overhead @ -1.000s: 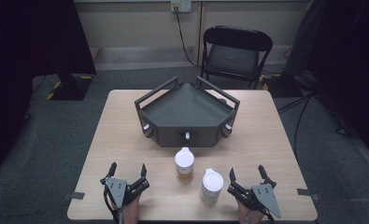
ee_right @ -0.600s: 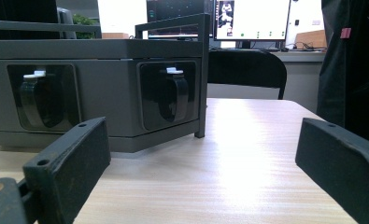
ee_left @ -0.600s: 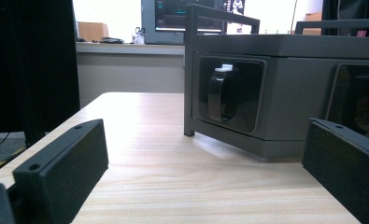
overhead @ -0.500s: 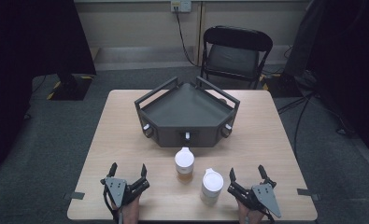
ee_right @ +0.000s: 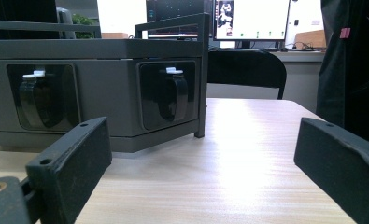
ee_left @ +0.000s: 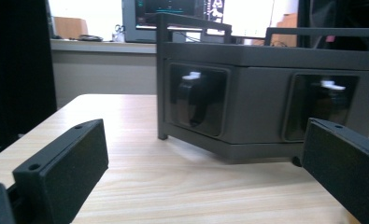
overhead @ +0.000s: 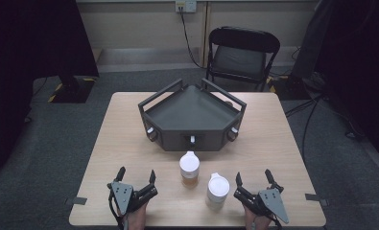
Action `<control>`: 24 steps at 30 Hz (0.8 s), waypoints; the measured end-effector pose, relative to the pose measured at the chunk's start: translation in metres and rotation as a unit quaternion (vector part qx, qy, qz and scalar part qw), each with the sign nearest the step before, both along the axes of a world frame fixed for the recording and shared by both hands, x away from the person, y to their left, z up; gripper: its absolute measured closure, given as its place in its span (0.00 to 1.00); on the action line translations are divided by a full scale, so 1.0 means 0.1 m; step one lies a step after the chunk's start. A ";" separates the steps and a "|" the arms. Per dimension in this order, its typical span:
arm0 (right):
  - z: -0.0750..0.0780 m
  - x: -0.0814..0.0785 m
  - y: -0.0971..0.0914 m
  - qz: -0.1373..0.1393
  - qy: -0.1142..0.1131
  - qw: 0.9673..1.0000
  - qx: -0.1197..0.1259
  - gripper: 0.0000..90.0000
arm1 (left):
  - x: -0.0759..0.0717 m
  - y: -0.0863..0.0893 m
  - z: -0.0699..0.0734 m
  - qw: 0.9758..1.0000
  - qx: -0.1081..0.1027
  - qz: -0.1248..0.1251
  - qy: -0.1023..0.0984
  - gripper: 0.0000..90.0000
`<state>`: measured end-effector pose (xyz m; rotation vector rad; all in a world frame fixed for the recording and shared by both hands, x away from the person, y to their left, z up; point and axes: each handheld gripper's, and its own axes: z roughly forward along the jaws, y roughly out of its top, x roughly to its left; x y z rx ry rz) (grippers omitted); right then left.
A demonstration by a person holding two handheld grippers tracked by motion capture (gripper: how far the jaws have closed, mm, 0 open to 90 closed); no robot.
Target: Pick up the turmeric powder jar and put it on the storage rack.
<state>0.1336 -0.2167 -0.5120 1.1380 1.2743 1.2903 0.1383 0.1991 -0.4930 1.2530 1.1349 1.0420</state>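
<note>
Two white lidded cups stand in the lower middle of the high view: one cup holds amber liquid, and the second cup stands just beside it, lower and to the right. Two grippers sit at the bottom edge, each with jaws spread wide and holding nothing: the left gripper at lower left, well apart from the cups, and the right gripper at lower right, near the second cup. One dark grey angular rack with side rails fills the centre of the frame. All of it rests on a pale wood-grain table. Behind it, in the upper middle, is one black folding chair on grey carpet, with a wall socket at the top edge.
</note>
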 end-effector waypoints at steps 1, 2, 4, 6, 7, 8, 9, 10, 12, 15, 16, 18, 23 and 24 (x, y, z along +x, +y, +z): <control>0.00 0.00 0.00 0.000 0.000 1.000 0.000 0.03 | -0.01 -0.01 0.02 1.000 -0.001 -0.003 0.001 0.00; 0.00 0.00 0.00 0.000 0.000 1.000 0.000 0.03 | -0.02 -0.02 0.03 1.000 -0.002 -0.005 0.001 0.00; 0.00 0.00 0.00 0.000 -0.001 1.000 0.000 0.03 | -0.05 -0.03 0.06 1.000 -0.002 -0.012 0.000 0.00; 0.00 0.00 0.00 -0.001 0.000 1.000 -0.001 0.03 | -0.07 -0.06 0.09 1.000 0.000 -0.016 0.000 0.00; 0.00 0.00 0.00 -0.001 0.000 1.000 0.000 0.03 | -0.08 -0.06 0.10 1.000 0.000 -0.019 -0.001 0.00; 0.00 0.00 0.00 -0.001 -0.001 1.000 -0.001 0.03 | -0.09 -0.07 0.11 1.000 -0.002 -0.022 -0.002 0.00; 0.00 0.00 0.00 -0.001 -0.001 1.000 -0.001 0.03 | -0.09 -0.07 0.12 1.000 -0.003 -0.026 -0.003 0.00; 0.00 0.00 0.00 -0.001 -0.001 1.000 -0.001 0.03 | -0.09 -0.07 0.12 1.000 -0.003 -0.026 -0.003 0.00; 0.00 0.00 0.00 -0.001 -0.001 1.000 -0.001 0.03 | -0.11 -0.08 0.14 0.999 -0.004 -0.038 -0.004 0.00; 0.00 0.00 0.00 -0.001 -0.001 1.000 -0.001 0.03 | -0.11 -0.10 0.15 0.999 0.001 -0.053 -0.008 0.00; 0.00 0.00 0.01 -0.001 -0.001 1.000 -0.001 0.03 | -0.11 -0.11 0.15 0.998 0.000 -0.058 -0.009 0.00; 0.00 0.00 0.01 -0.002 -0.001 1.000 -0.001 0.03 | -0.11 -0.13 0.15 0.998 0.000 -0.063 -0.009 0.00; 0.00 0.00 0.01 -0.002 -0.001 1.000 -0.001 0.03 | -0.09 -0.20 0.15 0.997 -0.002 -0.083 -0.007 0.00; 0.00 0.00 0.01 -0.002 -0.001 1.000 -0.001 0.03 | -0.09 -0.20 0.15 0.997 -0.002 -0.083 -0.007 0.00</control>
